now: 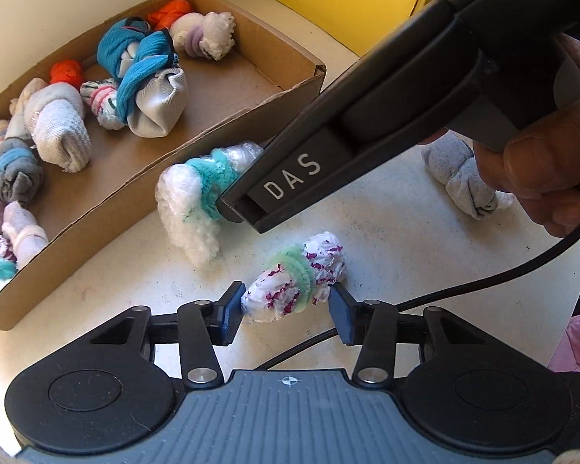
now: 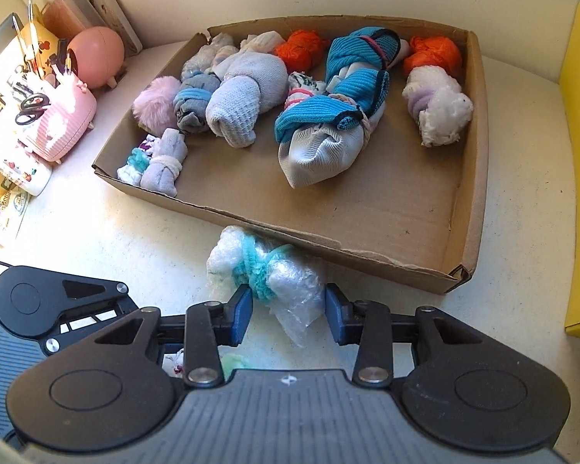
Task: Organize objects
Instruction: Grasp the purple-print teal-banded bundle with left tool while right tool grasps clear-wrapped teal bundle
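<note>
Left gripper [image 1: 286,315]: jaws clamped across the white-and-magenta speckled sock bundle tied with a pale green band [image 1: 295,276], which lies crosswise between the pads on the white worktop [image 1: 406,239]. Right gripper [image 2: 288,315]: jaws closed on the white fuzzy bundle with a teal band [image 2: 265,270], lying just outside the front wall of the shallow cardboard tray [image 2: 367,232] holding other rolled socks.

tray [image 2: 471,193]: sock bundles [image 2: 236,112] inside | two bundles [image 1: 294,282] on table [image 1: 406,239] before it
</note>
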Available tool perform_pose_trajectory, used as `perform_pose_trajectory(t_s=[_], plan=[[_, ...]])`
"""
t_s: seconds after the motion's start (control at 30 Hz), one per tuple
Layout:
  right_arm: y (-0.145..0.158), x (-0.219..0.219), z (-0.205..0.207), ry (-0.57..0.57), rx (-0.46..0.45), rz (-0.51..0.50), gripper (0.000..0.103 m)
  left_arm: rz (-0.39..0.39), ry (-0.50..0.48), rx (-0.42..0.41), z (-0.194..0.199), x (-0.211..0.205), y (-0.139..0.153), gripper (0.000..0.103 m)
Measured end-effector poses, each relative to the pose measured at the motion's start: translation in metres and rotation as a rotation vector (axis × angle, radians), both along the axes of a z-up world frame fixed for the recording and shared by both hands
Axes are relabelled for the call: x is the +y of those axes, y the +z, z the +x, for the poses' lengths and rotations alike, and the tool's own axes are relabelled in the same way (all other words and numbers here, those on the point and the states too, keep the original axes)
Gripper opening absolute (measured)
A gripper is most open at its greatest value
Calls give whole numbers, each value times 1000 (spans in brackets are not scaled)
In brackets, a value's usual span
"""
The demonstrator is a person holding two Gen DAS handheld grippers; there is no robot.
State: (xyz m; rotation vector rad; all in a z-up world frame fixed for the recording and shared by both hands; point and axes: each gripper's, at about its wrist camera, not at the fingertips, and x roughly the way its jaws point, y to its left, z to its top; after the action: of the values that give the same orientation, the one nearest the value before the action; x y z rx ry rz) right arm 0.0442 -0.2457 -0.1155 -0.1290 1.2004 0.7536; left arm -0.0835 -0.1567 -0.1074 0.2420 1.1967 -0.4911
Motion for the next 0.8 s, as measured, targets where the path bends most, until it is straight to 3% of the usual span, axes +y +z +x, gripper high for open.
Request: perform_pose_trajectory(t_s=[0.23,0.27,0.3,0.33,0.67,0.77,0.8], plan=[[9,-11,-12,-37,-11,22,33,-6,19,24,-1,20,4,48],[12,-15,-14,-51,-9,27,33,-6,22,24,-1,24,6,45],[14,-18,-16,-65,-9,32,33,-3,25,28,-1,27,7,30],[16,-20,-17,-75,-8,35,33,-2,30,31,-1,31,8,28],[23,-37,-24,-171,10,32,33,5,64,54,-3,65,-2,28],[21,-37,-25,-178,18,20,33,15,41,18,-2,52,-1,34],[19,-46,-29,-178,33,20,34,14,22,9,-6,50,6,42]])
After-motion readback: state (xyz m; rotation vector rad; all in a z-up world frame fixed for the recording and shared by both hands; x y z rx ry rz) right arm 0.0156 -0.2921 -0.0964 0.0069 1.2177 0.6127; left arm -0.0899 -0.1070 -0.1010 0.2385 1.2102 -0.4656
